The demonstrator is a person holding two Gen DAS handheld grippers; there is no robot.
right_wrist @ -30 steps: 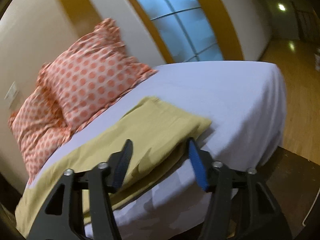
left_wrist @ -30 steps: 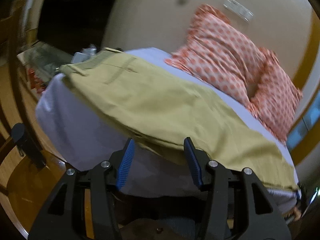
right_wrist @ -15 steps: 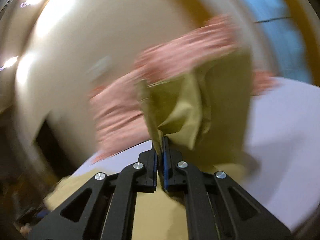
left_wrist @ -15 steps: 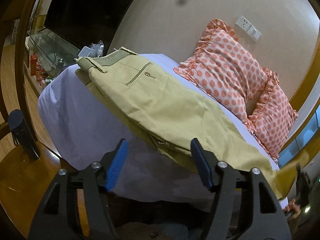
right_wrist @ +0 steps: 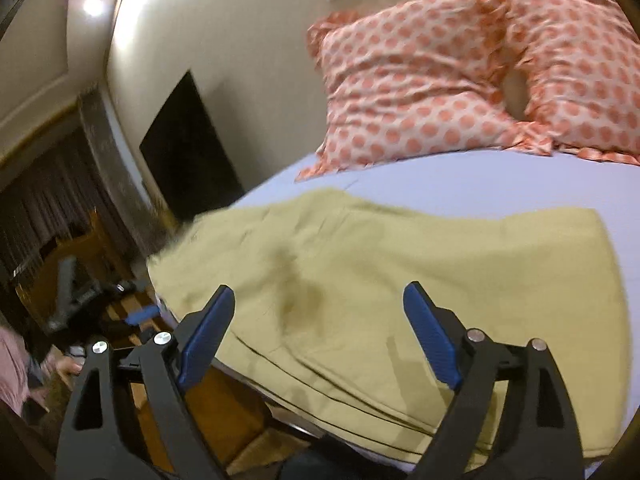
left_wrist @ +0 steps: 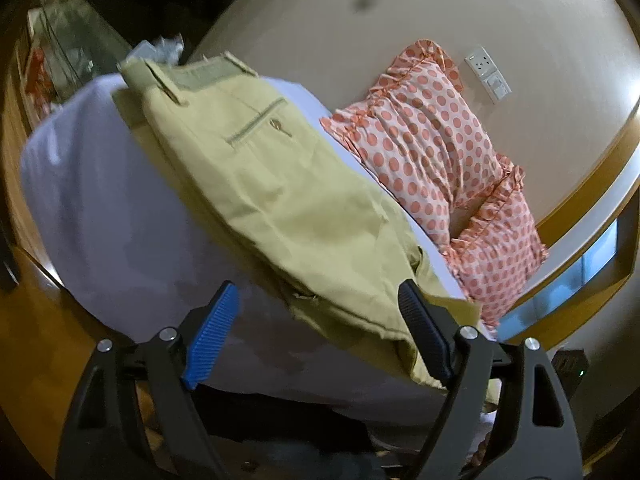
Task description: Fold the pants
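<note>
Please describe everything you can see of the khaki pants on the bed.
The pants look like yellowish-khaki cotton. They lie flat on the bed sheet, folded over in layers. The waistband with belt loops lies at the far end in the left wrist view, and a buttoned welt pocket faces up. Stacked fabric edges show near the bed's edge. Neither open gripper touches them.

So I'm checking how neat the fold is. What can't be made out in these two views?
- Left wrist: the pants' near hem runs behind the right finger of the left gripper.
- Right wrist: the waistband end is motion-blurred; the near edge passes behind the right gripper.
- Underlayers of the fold: covered by the top layer.
</note>
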